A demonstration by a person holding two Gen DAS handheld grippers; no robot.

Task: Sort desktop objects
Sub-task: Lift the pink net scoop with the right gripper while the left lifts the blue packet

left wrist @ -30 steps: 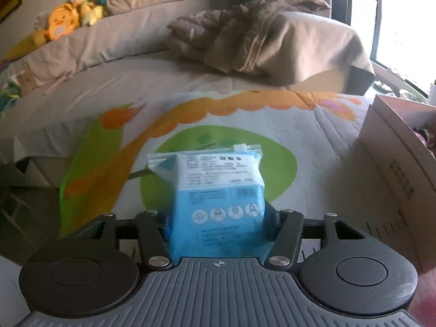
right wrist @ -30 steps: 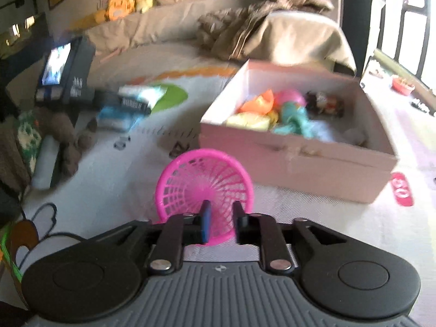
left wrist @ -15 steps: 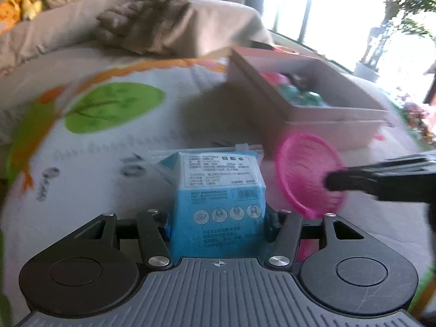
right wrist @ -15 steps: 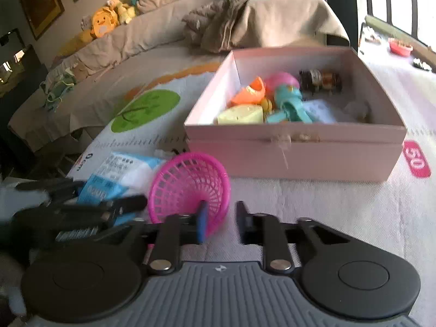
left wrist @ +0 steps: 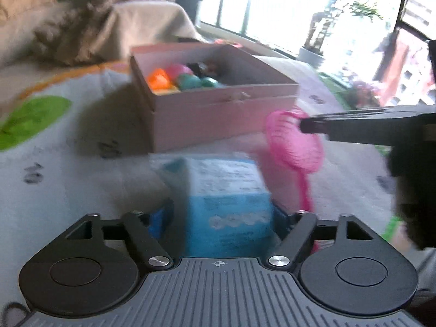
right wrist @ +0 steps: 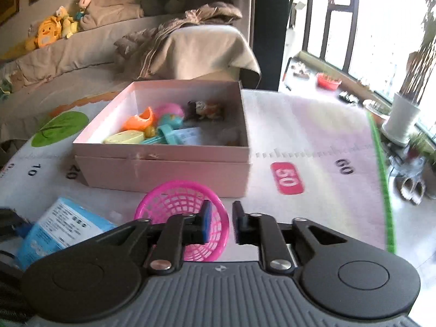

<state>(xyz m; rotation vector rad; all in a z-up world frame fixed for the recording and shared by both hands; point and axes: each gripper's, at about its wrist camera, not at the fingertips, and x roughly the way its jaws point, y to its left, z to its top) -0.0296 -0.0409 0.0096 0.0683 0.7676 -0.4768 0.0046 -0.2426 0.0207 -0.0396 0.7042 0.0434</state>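
My left gripper [left wrist: 218, 215] is shut on a blue and white tissue pack [left wrist: 226, 199] and holds it above the mat, just in front of the pink box [left wrist: 218, 114]. The pack also shows at the lower left of the right wrist view [right wrist: 62, 226]. My right gripper [right wrist: 220, 218] is shut on the rim of a pink mesh basket [right wrist: 174, 204] and holds it before the box [right wrist: 163, 169]. From the left wrist view the basket [left wrist: 294, 144] hangs at the right. The box holds several toys [right wrist: 163, 125].
A play mat [right wrist: 313, 141] with numbers and a green leaf covers the surface. A bed with a crumpled blanket [right wrist: 190, 27] and plush toys [right wrist: 51, 30] lies behind. Windows, a white pot [right wrist: 403, 120] and shoes [right wrist: 411, 188] are at the right.
Both grippers have swung right and closer to the pink box, still carrying the tissue pack and the basket. The box now fills more of both views.
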